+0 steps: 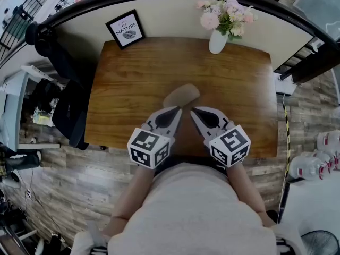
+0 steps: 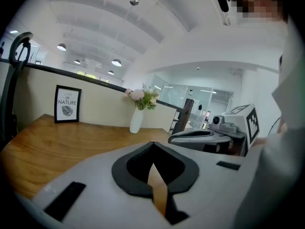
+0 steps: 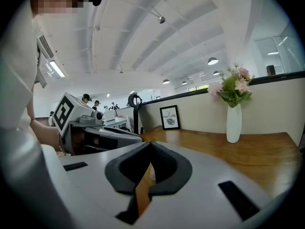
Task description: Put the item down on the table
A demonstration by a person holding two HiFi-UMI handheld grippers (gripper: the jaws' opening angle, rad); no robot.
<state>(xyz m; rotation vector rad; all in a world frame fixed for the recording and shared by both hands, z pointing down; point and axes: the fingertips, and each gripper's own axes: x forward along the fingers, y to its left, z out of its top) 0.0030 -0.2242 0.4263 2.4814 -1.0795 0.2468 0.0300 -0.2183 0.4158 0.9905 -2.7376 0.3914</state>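
Note:
A flat beige item (image 1: 180, 95) lies on the wooden table (image 1: 127, 84), near its middle and apart from both grippers. My left gripper (image 1: 178, 109) is held over the front part of the table, tip pointing at the item, jaws shut with nothing between them. My right gripper (image 1: 193, 110) is beside it, mirrored, also shut and empty. In the left gripper view the left gripper (image 2: 152, 143) has its jaws meeting at the tip. In the right gripper view the right gripper (image 3: 150, 143) stands the same way. Each gripper appears in the other's view.
A framed picture (image 1: 125, 29) leans against the wall at the table's back left. A white vase with pink flowers (image 1: 218, 40) stands at the back right. A dark chair (image 1: 71, 110) stands at the table's left side. White jugs (image 1: 313, 163) are on the floor at the right.

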